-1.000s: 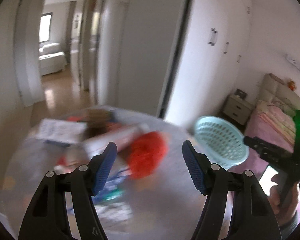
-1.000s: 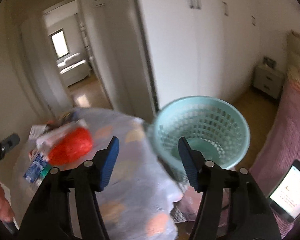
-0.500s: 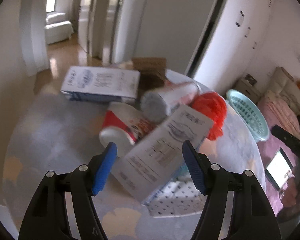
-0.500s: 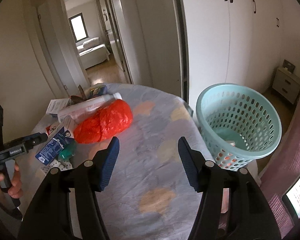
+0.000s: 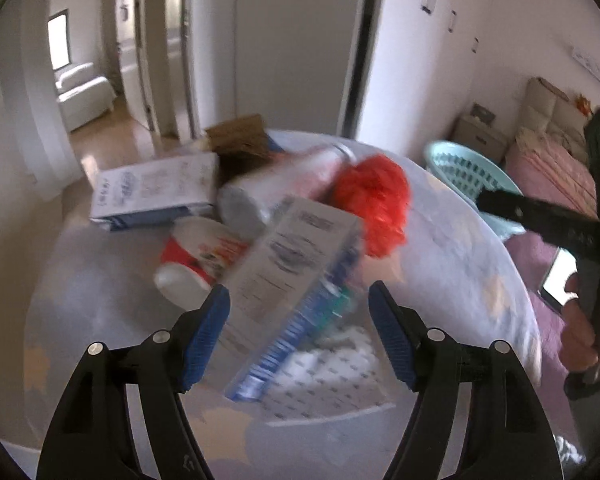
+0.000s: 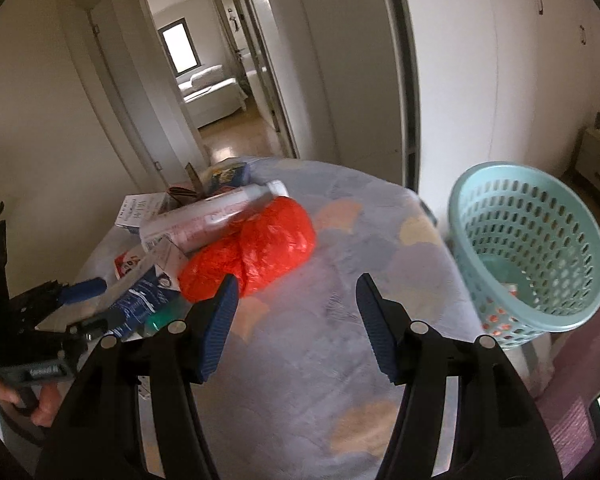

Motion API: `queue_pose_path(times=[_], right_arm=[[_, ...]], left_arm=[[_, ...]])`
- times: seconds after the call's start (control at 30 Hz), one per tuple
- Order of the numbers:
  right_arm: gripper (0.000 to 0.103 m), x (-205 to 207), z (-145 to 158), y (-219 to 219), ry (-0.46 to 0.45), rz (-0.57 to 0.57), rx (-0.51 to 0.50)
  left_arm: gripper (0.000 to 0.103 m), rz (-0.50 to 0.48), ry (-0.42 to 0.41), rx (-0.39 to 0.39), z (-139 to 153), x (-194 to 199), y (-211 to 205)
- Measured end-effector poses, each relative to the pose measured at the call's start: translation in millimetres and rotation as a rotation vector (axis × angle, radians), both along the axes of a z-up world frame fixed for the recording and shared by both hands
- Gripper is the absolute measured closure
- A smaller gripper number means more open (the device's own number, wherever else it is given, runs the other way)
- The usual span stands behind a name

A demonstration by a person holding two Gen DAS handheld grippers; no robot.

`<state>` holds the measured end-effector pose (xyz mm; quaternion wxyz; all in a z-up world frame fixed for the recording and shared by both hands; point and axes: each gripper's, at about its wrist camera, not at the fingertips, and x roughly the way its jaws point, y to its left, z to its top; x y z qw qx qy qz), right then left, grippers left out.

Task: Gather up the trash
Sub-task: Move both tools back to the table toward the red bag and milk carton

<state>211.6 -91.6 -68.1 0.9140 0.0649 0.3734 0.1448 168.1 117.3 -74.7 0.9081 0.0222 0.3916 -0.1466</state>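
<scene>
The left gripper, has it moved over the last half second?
Yes. The left gripper has drawn in toward the white and blue carton: its near end now sits between the open fingers, and the teal basket shows farther right in that view.

I'm working in a home bedroom: white wardrobe doors point(image 6: 500, 80) line the wall, a nightstand point(image 6: 598, 164) and a bed with pink bedding point(image 5: 556, 172) sit along the right side, and the open doorway point(image 6: 204, 76) shows a hallway leading to another room with a white bed point(image 6: 214, 94).
</scene>
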Motion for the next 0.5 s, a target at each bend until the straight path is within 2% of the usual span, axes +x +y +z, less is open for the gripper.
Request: queue_pose_path(times=[0.1,0.2,0.33,0.4,0.5], right_arm=[[0.045,4,-3,8,0.007,0.014,-0.007],[0.046,7,-6,15,0.013,0.027,-0.016],[0.045,18,-12,20,0.044,0.035,0.004],[0.045,24,-12,21,0.054,0.035,0.021],[0.040,33,-11,27,0.059,0.037,0.031]], left_arm=[[0.027,0.010,0.040,-0.015,-8,19,16],[0.024,-0.040,0.115,-0.070,-18,31,23],[0.023,-0.126,0.160,-0.044,-25,30,8],[0.023,-0.177,0.172,-0.058,-24,25,2],[0.023,-0.216,0.171,-0.045,-23,17,-8]])
